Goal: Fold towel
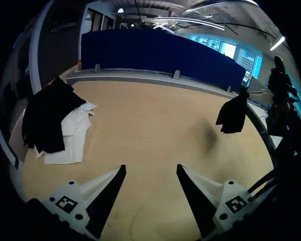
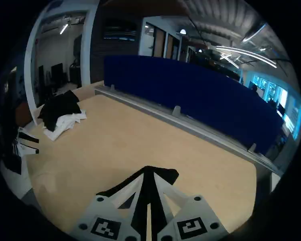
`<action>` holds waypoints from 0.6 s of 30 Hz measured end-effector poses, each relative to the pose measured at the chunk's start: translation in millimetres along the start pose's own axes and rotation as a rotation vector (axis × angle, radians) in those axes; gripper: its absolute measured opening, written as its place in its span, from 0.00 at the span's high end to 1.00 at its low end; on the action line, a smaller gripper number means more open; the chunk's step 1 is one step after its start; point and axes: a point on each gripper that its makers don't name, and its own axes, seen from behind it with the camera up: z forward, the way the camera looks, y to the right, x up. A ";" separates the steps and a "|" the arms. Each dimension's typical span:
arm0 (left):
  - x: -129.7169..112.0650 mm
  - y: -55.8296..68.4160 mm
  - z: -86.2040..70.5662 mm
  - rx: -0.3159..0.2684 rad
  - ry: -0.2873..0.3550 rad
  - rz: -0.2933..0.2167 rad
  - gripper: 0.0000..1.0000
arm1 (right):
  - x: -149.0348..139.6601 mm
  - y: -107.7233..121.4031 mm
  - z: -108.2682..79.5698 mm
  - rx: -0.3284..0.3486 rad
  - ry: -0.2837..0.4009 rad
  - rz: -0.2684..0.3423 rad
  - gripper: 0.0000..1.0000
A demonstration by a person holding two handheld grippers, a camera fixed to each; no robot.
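Aloft, the right gripper [image 2: 150, 172] is clamped on a black towel [image 1: 232, 114] near the desk's [image 1: 150, 120] right edge. The left gripper's [image 1: 150, 173] jaws stand apart. A cloth pile [image 1: 56, 122] lies at the left edge.

Table top [image 1: 150, 120]: pale wood-look board, smooth, matt with a faint sheen.
Black towel [image 1: 232, 114], right: soft cloth, matt, limp with loose folds.
Black heap [image 1: 46, 116], far left: cloth, matt, crumpled.
White cloth [image 1: 74, 136] beneath the heap: thin fabric, matt, creased.
Blue screen [image 1: 158, 54], far side: looks fabric-faced, matt.
Grey rail [image 1: 150, 76] at its foot: smooth and dull; metal or plastic, cannot tell.
Left gripper [image 1: 150, 166] fingers [image 1: 98, 182]: hard white plastic, smooth, with matt black inner faces.
Right gripper [image 2: 149, 170] fingers [image 2: 120, 193]: same white plastic, with black inner faces.
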 end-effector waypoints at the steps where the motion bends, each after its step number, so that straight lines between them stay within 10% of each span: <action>1: 0.6 1.9 1.0 -0.002 -0.001 0.003 0.06 | -2.7 4.6 -2.6 -0.006 -0.002 0.004 0.98; 18: 9.3 33.0 17.9 -0.029 -0.016 0.036 0.06 | -55.9 83.3 -46.7 -0.102 -0.041 0.071 0.98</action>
